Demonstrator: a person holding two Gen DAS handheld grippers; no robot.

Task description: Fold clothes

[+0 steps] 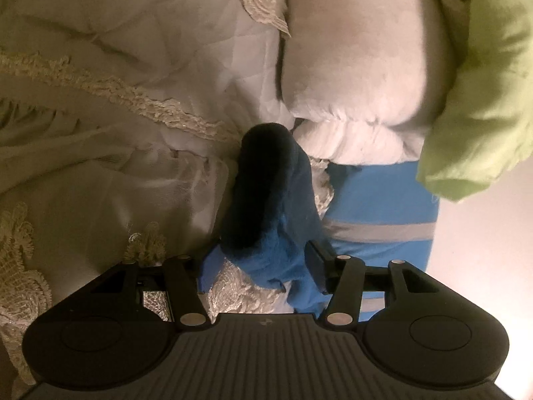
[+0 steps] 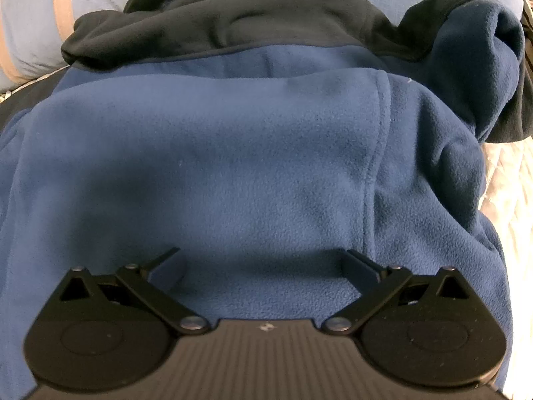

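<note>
Jaws of the left gripper (image 1: 263, 260) stood partly apart with a fold of the fleece (image 1: 266, 206) lying between them; whether the pads pressed on it could not be told, since the left finger was hidden behind the cloth and only the right finger (image 1: 316, 260) showed, just beside the blue pile. This fold ran away from the tool, blue near the fingers and dark navy at its rounded far end. It lay on a white quilt (image 1: 133, 83) trimmed with lace, which filled the left of the view. Beyond the fold sat a white pillow (image 1: 359, 73); to its right hung a green cloth (image 1: 486, 100), and beneath both lay a blue pillow (image 1: 383, 200) with a grey stripe.

Jaws of the right gripper (image 2: 263, 266) were spread wide, both fingers resting on the fleece (image 2: 233, 166) with nothing clamped. The blue body of the garment spread across most of that view, a seam running down its right side. Its navy part (image 2: 250, 23) was bunched at the far edge, against the striped blue pillow (image 2: 33, 16). Quilt (image 2: 509, 206) showed at the right margin.
</note>
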